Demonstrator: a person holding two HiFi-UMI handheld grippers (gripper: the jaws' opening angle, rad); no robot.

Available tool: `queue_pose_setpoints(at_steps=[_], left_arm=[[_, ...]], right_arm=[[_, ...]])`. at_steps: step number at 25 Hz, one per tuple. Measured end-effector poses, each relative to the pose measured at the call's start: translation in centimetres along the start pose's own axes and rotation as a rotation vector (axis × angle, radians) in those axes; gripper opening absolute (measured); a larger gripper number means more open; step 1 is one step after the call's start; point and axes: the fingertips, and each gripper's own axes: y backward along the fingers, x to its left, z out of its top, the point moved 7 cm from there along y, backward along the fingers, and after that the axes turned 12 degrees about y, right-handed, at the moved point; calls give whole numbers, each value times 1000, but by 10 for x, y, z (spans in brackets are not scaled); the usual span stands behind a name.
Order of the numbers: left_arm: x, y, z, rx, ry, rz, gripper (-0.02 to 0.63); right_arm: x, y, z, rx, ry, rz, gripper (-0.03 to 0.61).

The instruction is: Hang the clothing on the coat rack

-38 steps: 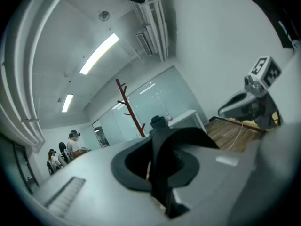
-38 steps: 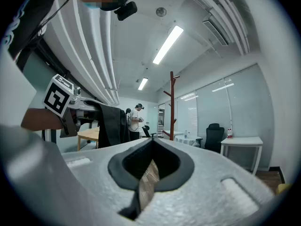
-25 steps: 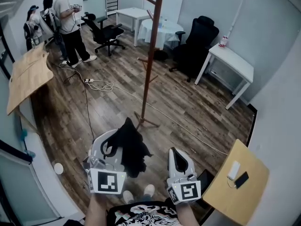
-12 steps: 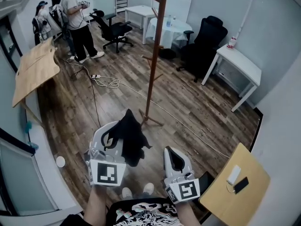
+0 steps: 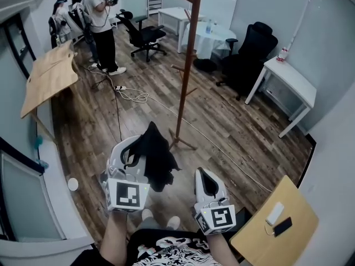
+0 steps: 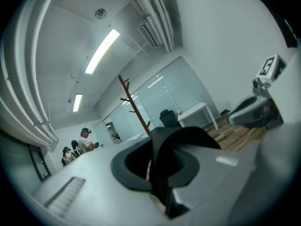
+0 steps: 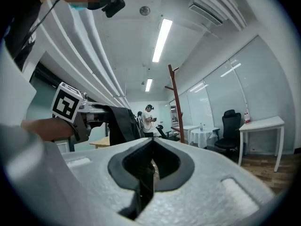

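Note:
In the head view my left gripper (image 5: 137,148) is shut on a black garment (image 5: 156,158) that drapes over its tip and hangs to the right. In the left gripper view the black cloth (image 6: 175,155) fills the gap between the jaws. My right gripper (image 5: 204,175) is level beside it, shut and empty, with its jaws (image 7: 148,160) meeting on nothing. The brown wooden coat rack (image 5: 186,65) stands on the floor ahead, its base just beyond the garment. The coat rack (image 6: 134,103) also shows far off in the left gripper view, and the coat rack (image 7: 176,102) in the right gripper view.
Several people (image 5: 105,21) stand at the back left by a leaning wooden board (image 5: 50,79). A cable (image 5: 130,96) runs over the floor towards the rack. Black office chairs (image 5: 252,51), white tables (image 5: 291,82) and a wooden table (image 5: 277,229) at the lower right ring the room.
The head view has swung a little, so the rack, the people and the furniture sit further right and nearer. The left gripper still holds the garment. The right gripper stays shut.

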Motion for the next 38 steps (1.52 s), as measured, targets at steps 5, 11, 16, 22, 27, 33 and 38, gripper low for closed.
queue_pose_setpoints(at_steps=[5,11,16,22,27,33,38], left_arm=[[-1,-14,-7,16,-47,-14,8],[6,-37,-10,13,13,-20,8],[22,-59,-12,-6,29,-42,8],[56,-96,-21,-20,39,-93,8],[92,-138,-25,-26,30,-126,8],[138,-179,-37,-41,57,-160,8],[175,-209,-57,-24,81,-201,8]], right_arm=[[-3,-12,-5,0,1,28,0],[-9,-40,-8,-9,11,22,0],[-7,-74,-6,-16,25,23,0],[-1,-130,-8,-4,35,14,0],[-2,-184,-5,4,28,-18,0],[0,-243,-7,22,25,-65,0],[13,-290,-10,41,40,-82,0]])
